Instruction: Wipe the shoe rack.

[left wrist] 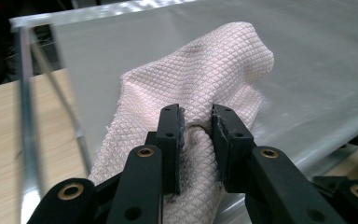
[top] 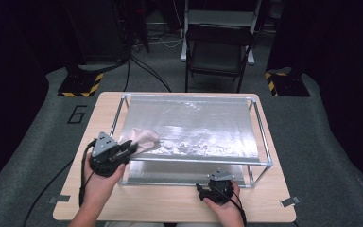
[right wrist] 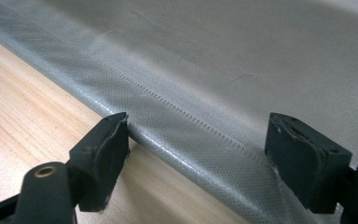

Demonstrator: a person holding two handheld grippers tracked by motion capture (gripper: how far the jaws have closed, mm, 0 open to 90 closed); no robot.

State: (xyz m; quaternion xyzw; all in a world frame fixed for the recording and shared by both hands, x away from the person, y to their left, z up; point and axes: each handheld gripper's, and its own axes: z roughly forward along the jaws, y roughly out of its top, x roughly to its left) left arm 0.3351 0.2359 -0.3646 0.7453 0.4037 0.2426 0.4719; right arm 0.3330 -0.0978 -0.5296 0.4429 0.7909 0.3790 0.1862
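A person's left hand-held gripper [top: 131,147] pinches a pale pink, diamond-textured cloth [top: 142,138] at the near left corner of a silver-grey fabric sheet [top: 194,125] stretched over a rectangular metal tube frame [top: 262,142], which stands on a light wooden counter [top: 104,113]. In the left gripper view, the black jaws are pressed onto a bunched fold of the cloth [left wrist: 200,79], the rest of it draped forward over the sheet's [left wrist: 317,70] left end and hanging down past its near edge, just beside the frame's [left wrist: 25,93] corner post. The right hand-held gripper [top: 202,192] rests on the counter near its front edge, close to the frame's near right corner, with its jaws spread wide. In the right gripper view, those jaws stand either side of the sheet's [right wrist: 242,60] stitched hem, one tip touching the hem where it meets the counter [right wrist: 23,102], nothing clamped between them.
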